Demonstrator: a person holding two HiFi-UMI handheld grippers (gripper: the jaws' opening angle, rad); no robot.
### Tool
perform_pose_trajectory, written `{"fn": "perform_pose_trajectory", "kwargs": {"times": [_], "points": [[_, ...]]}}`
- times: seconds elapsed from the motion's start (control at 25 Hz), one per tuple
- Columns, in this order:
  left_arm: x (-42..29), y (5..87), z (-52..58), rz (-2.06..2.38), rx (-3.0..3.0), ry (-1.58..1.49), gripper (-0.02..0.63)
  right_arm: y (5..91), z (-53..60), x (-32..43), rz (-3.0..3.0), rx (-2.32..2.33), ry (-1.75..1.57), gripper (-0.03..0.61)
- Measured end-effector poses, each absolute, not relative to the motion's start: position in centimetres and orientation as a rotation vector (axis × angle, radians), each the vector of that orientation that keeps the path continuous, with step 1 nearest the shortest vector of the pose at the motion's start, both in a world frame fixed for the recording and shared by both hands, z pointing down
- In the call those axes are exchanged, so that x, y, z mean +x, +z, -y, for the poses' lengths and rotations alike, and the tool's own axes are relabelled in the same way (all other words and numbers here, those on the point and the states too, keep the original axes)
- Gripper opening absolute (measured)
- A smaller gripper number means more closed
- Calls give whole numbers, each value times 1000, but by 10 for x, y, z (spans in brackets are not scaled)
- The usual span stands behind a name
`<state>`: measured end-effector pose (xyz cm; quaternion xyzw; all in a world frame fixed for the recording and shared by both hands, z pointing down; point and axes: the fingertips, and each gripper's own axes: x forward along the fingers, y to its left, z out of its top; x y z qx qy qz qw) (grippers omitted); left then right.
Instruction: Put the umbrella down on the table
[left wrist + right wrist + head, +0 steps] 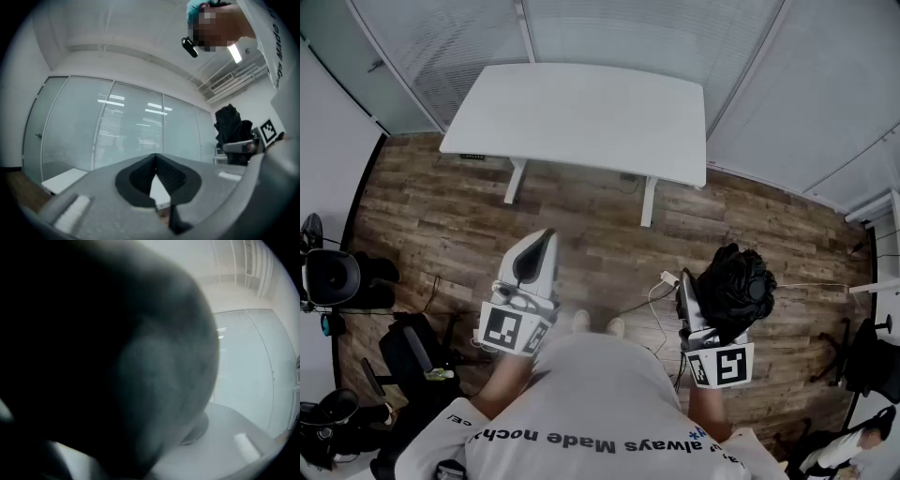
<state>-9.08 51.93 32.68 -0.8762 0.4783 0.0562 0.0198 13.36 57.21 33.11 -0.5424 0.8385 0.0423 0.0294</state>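
A black folded umbrella (738,284) bunches up above my right gripper (701,305), which is shut on it over the wooden floor at the right. In the right gripper view the dark umbrella fabric (112,357) fills most of the picture and hides the fingertips. The white table (581,112) stands ahead, well apart from both grippers, with nothing on its top. My left gripper (544,242) is held level at the left, jaws meeting at their tips with nothing between them. The left gripper view shows its closed tips (155,157), the umbrella (229,126) off to the right and the table (63,180) low at the left.
Glass walls with blinds (609,28) run behind the table. An office chair (333,277) and black bags (408,352) sit at the left. Cables and a power strip (666,281) lie on the floor by my feet (595,323). Another chair base (862,352) is at the right.
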Motion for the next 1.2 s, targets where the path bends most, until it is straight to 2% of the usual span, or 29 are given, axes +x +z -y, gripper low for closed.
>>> {"fn": "perform_pose_trajectory", "kwargs": {"times": [0.4,0.68,1.2], "points": [[-44,333,-511,-1446,-2738,152,3,337,-551,157,-2619,-1588,76,236],[-46,340,-478,-1463,-2746,138,3,344,-513,146,-2665,-1544,57,236],[-119,334,-314,-1411,-2775,191,3,342,-348,66,-2666,-1581,64,236]]}}
